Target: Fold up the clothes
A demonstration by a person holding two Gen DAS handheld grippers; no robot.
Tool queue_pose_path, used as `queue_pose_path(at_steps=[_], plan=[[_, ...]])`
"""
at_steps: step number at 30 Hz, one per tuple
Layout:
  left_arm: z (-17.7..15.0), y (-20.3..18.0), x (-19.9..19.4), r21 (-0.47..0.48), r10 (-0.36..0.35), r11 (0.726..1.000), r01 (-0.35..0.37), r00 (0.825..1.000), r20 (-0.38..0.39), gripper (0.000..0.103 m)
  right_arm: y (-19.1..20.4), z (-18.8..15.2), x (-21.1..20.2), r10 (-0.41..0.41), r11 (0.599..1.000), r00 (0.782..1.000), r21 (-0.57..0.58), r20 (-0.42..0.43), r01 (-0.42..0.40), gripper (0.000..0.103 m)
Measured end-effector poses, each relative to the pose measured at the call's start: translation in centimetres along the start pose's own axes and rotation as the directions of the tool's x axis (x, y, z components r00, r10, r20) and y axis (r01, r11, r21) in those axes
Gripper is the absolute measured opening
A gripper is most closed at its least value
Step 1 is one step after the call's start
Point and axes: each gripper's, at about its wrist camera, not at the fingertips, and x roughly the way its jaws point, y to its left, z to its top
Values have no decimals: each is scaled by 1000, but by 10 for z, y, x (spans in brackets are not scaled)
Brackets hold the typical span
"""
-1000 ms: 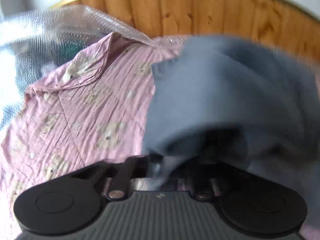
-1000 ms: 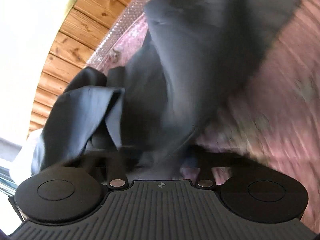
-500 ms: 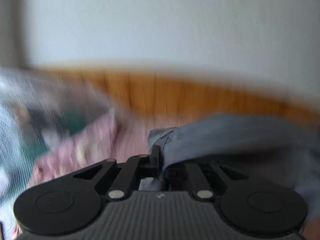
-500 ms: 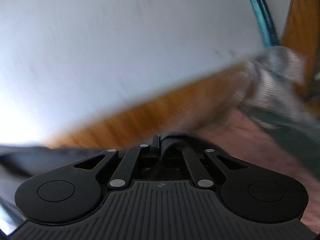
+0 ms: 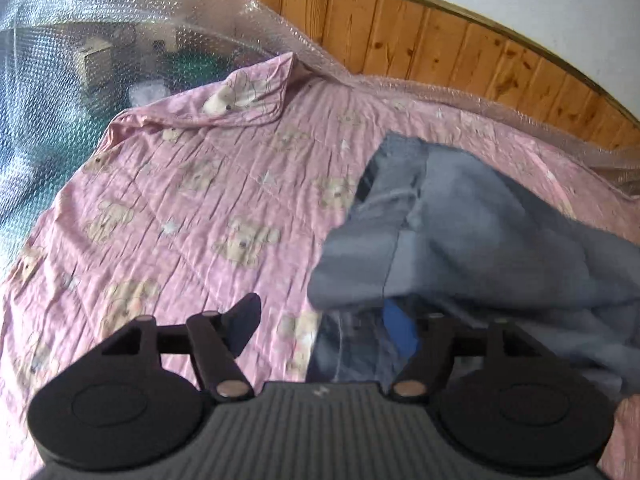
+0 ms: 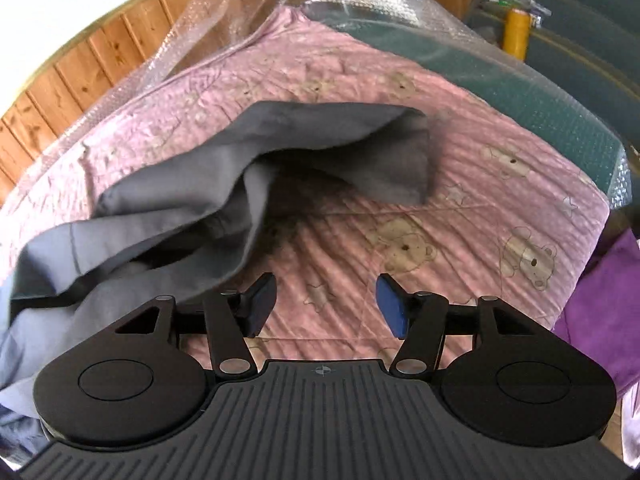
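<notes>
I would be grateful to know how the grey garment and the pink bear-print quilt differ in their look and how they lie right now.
The grey garment is plain, while the pink bear-print quilt carries cartoon bears and stars. The garment lies crumpled in loose folds; the quilt is spread nearly flat, with one far corner turned up. The garment covers only part of the quilt, which lies beneath it. Both are soft fabric, and neither is gripped: the left gripper and right gripper have open jaws.

Matt grey cloth garment [image 6: 256,160]; wrinkled pink quilted bedspread [image 5: 180,200]; glossy bubble wrap [image 5: 100,20]; knotty wood panelling [image 5: 440,48].
</notes>
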Motion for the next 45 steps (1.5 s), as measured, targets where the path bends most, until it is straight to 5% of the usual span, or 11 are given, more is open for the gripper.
queue_pose_path(at_steps=[12,18,21,23,27,30,33,37,38,41,45], plan=[[67,22,15,-152,-172,970,188,979,109,91,51,133,34,50,942,993,-336,111,-10,100],[83,-26,108,-59,-141,990,131,964,-226,99,31,186,164,-11,910,993,-413,-116,-38,99],[70,-54,160,-2,-110,993,118,915,-388,80,25,181,211,26,906,957,-398,-289,-145,64],[65,-69,179,51,-73,993,106,894,-442,2,33,179,212,50,888,950,-423,-308,-184,10],[108,-68,135,-56,-105,994,97,979,-177,1,53,219,164,163,846,973,-485,-161,-222,0],[160,-58,128,-221,-54,974,51,998,-10,1,62,278,121,243,858,970,-469,12,-210,0],[190,-72,172,-213,104,971,-109,994,-35,4,83,326,128,239,887,963,-432,124,-165,0],[175,-80,197,-109,250,957,-267,957,-150,14,110,330,207,62,928,995,-371,73,-31,39],[167,-72,180,-127,221,964,-236,968,-120,36,109,324,216,45,934,998,-355,50,-25,40],[128,-42,128,-150,176,972,-183,982,-64,76,75,294,189,153,961,986,-242,61,-134,78],[46,-10,100,-127,182,968,-215,955,-234,78,28,209,163,232,936,967,-245,-104,-251,82]])
